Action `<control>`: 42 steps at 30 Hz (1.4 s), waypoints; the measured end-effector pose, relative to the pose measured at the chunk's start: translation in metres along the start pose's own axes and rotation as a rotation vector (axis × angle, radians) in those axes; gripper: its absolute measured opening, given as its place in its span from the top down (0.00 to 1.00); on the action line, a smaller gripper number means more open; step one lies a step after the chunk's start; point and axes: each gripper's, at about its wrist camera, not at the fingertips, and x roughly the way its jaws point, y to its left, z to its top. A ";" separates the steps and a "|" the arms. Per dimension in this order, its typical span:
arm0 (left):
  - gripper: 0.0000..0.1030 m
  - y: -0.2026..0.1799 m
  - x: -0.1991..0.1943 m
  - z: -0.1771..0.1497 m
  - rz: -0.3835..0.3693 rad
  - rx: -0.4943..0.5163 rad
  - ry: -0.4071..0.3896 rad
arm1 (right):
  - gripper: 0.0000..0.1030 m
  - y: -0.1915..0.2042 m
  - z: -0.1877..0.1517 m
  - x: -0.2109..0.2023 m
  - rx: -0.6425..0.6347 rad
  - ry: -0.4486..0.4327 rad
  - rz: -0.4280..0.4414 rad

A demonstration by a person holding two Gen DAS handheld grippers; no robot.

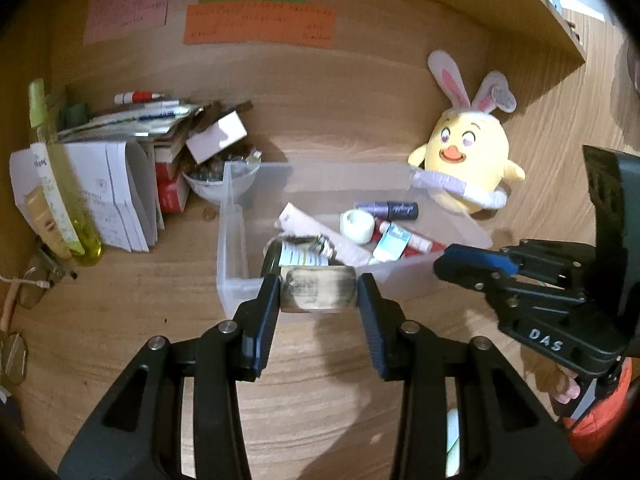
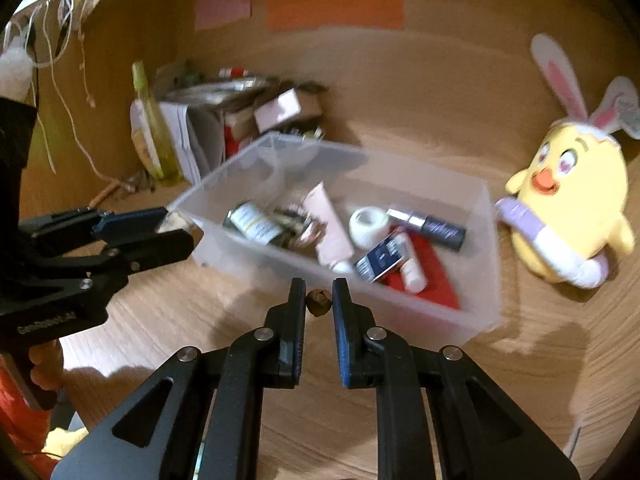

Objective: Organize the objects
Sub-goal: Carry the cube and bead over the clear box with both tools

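Note:
My left gripper [image 1: 319, 280] is shut on a short cream cylinder with dark smudges [image 1: 316, 294], held just in front of the clear plastic bin's [image 1: 236, 232] near wall. In the right wrist view my right gripper [image 2: 319, 286] is shut on a small brown round thing [image 2: 319, 304], close to the bin's [image 2: 476, 312] front wall. The bin holds a dark labelled bottle [image 2: 256, 224], a pink tube [image 2: 330, 224], a white roll [image 2: 368, 222] and other small tubes. Each gripper shows in the other's view: the right gripper [image 1: 444, 266] at the right, the left gripper [image 2: 176, 222] at the left.
A yellow chick plush with bunny ears [image 1: 468, 160] sits to the right of the bin. At the left stand a yellow-green spray bottle [image 1: 64, 184], stacked papers and boxes [image 1: 128, 184] and a bowl of small items [image 1: 218, 180]. Coloured notes [image 1: 256, 28] hang on the back panel.

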 end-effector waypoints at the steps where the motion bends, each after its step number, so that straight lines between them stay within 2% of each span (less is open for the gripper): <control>1: 0.62 -0.001 -0.001 0.002 -0.001 0.000 -0.006 | 0.88 -0.002 0.002 -0.003 0.003 -0.011 -0.002; 8: 0.62 -0.005 -0.002 0.020 0.010 0.004 -0.046 | 0.88 -0.021 0.016 -0.025 0.033 -0.091 -0.031; 17: 0.62 -0.012 0.007 0.038 0.001 0.009 -0.055 | 0.88 -0.044 0.027 -0.033 0.066 -0.133 -0.071; 22: 0.62 -0.018 0.020 0.042 0.001 0.009 -0.036 | 0.88 -0.053 0.026 -0.026 0.076 -0.118 -0.086; 32: 0.62 -0.024 0.054 0.041 0.028 0.024 0.024 | 0.88 -0.071 0.013 0.013 0.119 -0.030 -0.086; 42: 0.62 -0.036 0.076 0.035 0.016 0.063 0.065 | 0.88 -0.070 0.009 0.028 0.108 0.003 -0.066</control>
